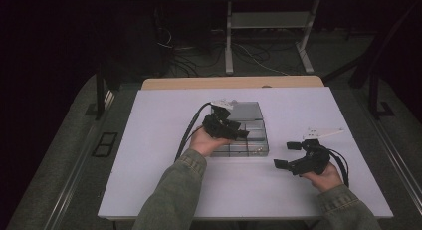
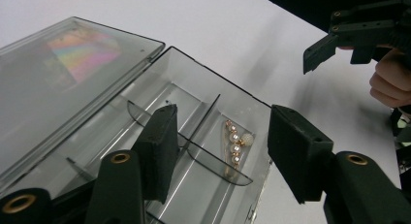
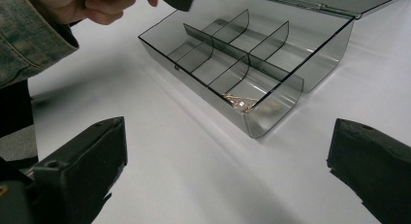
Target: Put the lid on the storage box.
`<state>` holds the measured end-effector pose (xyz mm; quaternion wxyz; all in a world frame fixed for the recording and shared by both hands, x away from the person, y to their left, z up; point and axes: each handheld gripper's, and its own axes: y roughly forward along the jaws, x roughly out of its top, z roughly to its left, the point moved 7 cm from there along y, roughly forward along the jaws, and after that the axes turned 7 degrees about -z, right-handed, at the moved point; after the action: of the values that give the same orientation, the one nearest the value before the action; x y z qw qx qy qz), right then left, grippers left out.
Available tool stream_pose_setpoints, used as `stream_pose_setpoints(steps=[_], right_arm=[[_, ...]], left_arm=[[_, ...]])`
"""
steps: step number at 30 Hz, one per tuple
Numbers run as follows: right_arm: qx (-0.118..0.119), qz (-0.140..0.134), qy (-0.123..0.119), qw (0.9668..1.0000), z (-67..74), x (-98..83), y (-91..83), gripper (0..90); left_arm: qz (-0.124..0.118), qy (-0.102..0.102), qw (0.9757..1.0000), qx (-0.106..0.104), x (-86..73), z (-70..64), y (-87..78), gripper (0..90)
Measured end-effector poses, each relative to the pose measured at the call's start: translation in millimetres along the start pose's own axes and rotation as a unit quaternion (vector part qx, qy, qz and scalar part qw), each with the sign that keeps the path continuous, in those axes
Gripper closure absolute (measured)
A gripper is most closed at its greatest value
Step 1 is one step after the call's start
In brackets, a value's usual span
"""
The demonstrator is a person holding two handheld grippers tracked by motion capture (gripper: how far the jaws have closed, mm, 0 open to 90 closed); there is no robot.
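The white table [image 1: 164, 155] carries, just past its middle toward twelve o'clock, a clear smoke-grey compartment box [image 1: 249, 133] with its lid [image 1: 244, 109] folded back flat on the far side. Above the box's near-left part hovers the left gripper [image 1: 238, 132], jaws parted and empty over the dividers, while the right gripper [image 1: 287, 155] rests at about four o'clock from the box, well apart from it, jaws spread wide with nothing between them. Smallest, a pearl-and-gold ornament [image 2: 236, 145] lies in the box's end compartment, at its near-right corner in the high view.
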<state>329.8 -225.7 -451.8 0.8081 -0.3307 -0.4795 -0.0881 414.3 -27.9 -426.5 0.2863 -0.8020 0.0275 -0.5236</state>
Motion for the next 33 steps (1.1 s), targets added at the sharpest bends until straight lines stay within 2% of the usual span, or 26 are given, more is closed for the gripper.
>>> stream_pose_setpoints(steps=[5,8,9,17,21,26,33], right_arm=[[-0.001,-0.002,0.004,1.0000,-3.2,2.3,1.0,0.3],[-0.003,-0.005,0.004,1.0000,-4.9,5.7,0.8,0.3],[-0.003,-0.006,0.005,1.0000,-5.4,7.3,0.5,0.3],[-0.001,-0.008,0.009,0.9999,-7.9,21.0,4.6,0.3],[0.002,-0.007,0.009,0.9999,-8.6,29.6,10.2,0.3],[0.007,-0.011,0.014,0.9998,-10.1,43.5,17.7,0.3],[0.006,-0.005,0.004,1.0000,-11.5,61.0,29.0,0.3]], left_arm=[[-0.005,0.000,1.0000,0.001,2.1,3.5,-10.6,37.1],[-0.013,-0.004,0.9999,0.004,4.8,6.0,-17.9,36.0],[-0.019,-0.012,0.9997,0.003,6.1,5.9,-19.4,34.7],[-0.020,-0.022,0.9995,0.010,9.9,10.3,-32.7,22.2],[-0.020,-0.021,0.9993,0.025,12.1,16.0,-37.8,14.6],[-0.031,-0.030,0.9983,0.039,15.1,22.7,-44.7,1.9],[-0.057,-0.048,0.9950,0.066,17.8,38.7,-59.1,0.0]])
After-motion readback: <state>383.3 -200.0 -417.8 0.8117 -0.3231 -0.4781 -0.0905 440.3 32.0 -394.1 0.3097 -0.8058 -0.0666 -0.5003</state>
